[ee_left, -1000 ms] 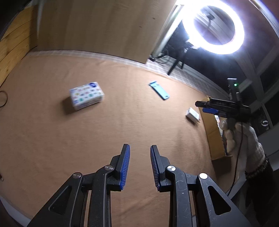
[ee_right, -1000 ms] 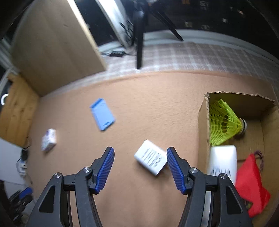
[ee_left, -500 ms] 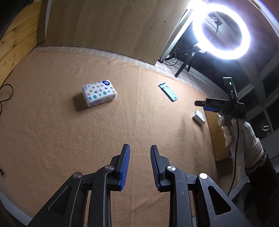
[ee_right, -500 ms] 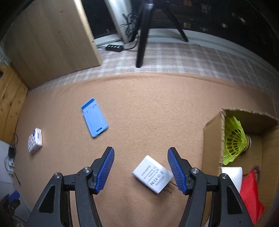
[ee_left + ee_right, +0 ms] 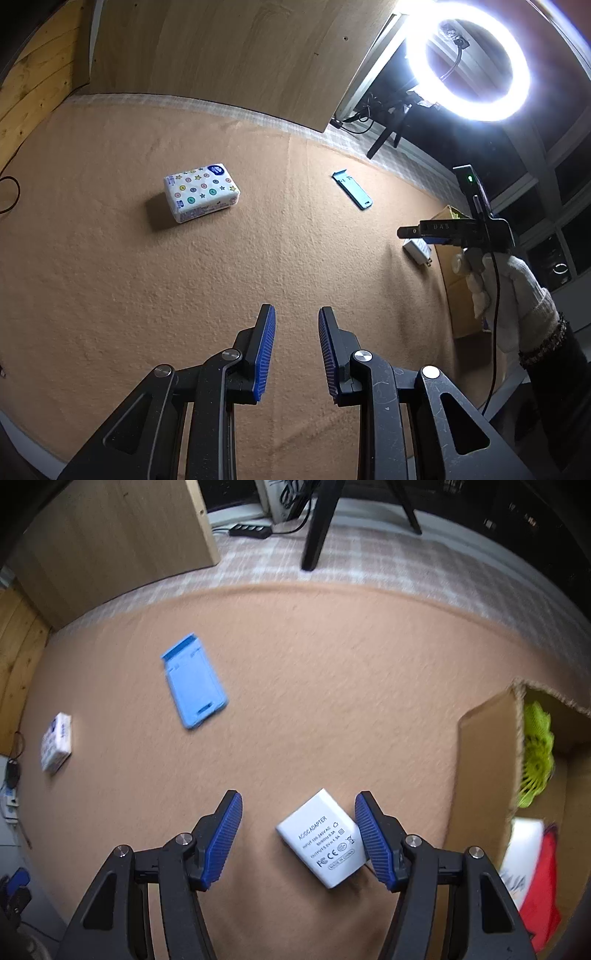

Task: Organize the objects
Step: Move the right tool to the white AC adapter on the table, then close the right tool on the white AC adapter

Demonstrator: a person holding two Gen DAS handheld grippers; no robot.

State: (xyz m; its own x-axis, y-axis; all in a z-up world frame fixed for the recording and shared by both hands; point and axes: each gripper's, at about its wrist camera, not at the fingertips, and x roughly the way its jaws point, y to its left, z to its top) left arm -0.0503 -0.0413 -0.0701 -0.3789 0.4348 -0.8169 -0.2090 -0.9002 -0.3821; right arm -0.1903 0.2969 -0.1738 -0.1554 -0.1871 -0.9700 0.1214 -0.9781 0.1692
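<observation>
Both grippers, the left gripper [image 5: 293,317] and the right gripper [image 5: 298,805], have black scratched arms with silver screws and ribbed blue pads [image 5: 223,834]. The person's right hand [image 5: 498,284] wears a white knit glove above a dark sleeve, with a thin black cable [image 5: 493,332] running past it.

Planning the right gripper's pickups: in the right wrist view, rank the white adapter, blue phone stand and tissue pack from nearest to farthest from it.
1. White adapter: between the open right gripper fingers, by the right one.
2. Blue phone stand: ahead, to the left.
3. Tissue pack: far left edge.
</observation>
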